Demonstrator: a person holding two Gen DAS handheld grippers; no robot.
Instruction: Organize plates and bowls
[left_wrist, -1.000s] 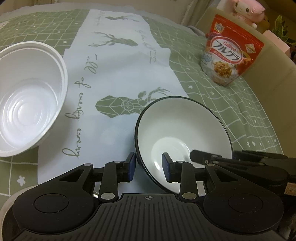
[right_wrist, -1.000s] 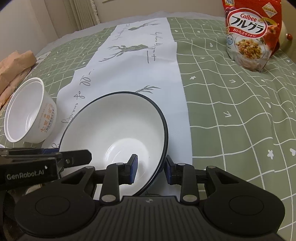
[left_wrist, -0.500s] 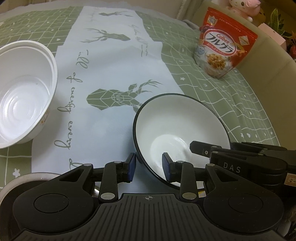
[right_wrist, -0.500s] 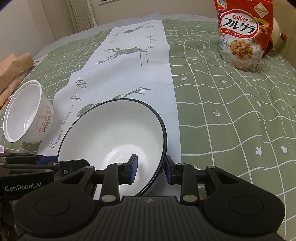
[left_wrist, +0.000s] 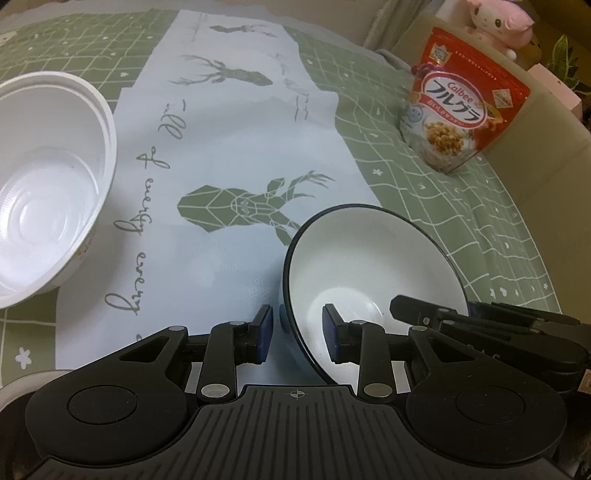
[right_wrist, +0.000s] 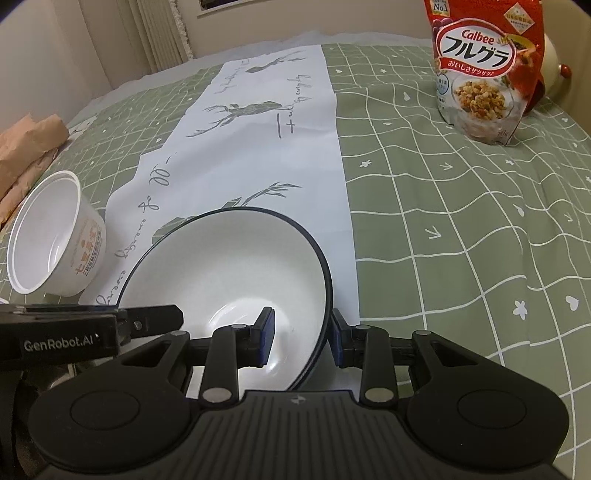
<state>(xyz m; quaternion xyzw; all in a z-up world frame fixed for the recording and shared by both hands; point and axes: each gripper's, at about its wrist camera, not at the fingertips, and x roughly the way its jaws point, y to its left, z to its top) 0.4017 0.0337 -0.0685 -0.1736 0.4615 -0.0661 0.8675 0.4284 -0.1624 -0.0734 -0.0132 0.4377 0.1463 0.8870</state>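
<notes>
While the deer-printed white table runner (left_wrist: 240, 122) drifts only slightly over the last second, the scene barely changes. At nine o'clock from the carried bowl, the white disposable plastic bowl (left_wrist: 48, 184) stands upright on the runner's edge, untouched. The left gripper (left_wrist: 297, 332) straddles the near-left rim of the dark-rimmed white ceramic bowl (left_wrist: 369, 266); a sliver of gap shows, so I cannot tell if it grips. The right gripper (right_wrist: 301, 338) stays clenched on the near-right rim. The bowl hangs tilted, likely in transit toward stacking. At one o'clock stands the red granola bag (left_wrist: 461, 103).
</notes>
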